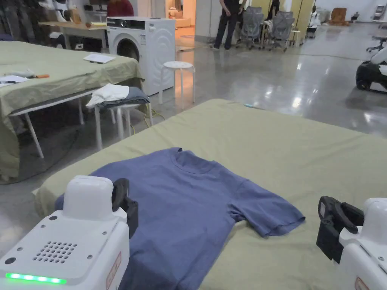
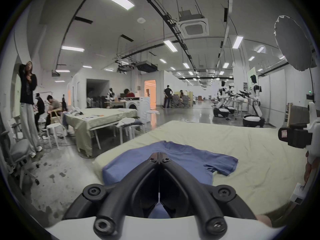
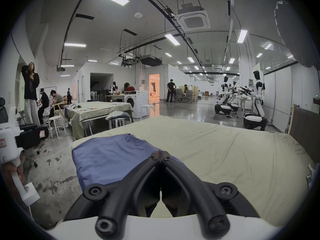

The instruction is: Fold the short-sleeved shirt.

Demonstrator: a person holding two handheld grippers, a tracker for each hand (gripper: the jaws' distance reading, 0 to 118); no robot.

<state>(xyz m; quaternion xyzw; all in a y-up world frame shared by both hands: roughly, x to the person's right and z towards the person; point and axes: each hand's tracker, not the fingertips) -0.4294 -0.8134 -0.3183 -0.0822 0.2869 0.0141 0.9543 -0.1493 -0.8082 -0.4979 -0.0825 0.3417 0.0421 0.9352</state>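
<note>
A blue short-sleeved shirt lies flat on the green-covered table, collar toward the far side. Its right sleeve is spread out, and its left side runs along the table's left edge. My left gripper hovers over the shirt's near left part, shut with nothing in it. Its jaws meet above the blue cloth at the left gripper tips. My right gripper hangs over bare cover to the right of the sleeve, also shut and empty, as its tips show beside the shirt.
The table's left edge drops to a concrete floor. Beyond stand a stool with piled clothes, a second covered table, a washing machine and a white stool. People stand far off. Wide bare cover stretches right of the shirt.
</note>
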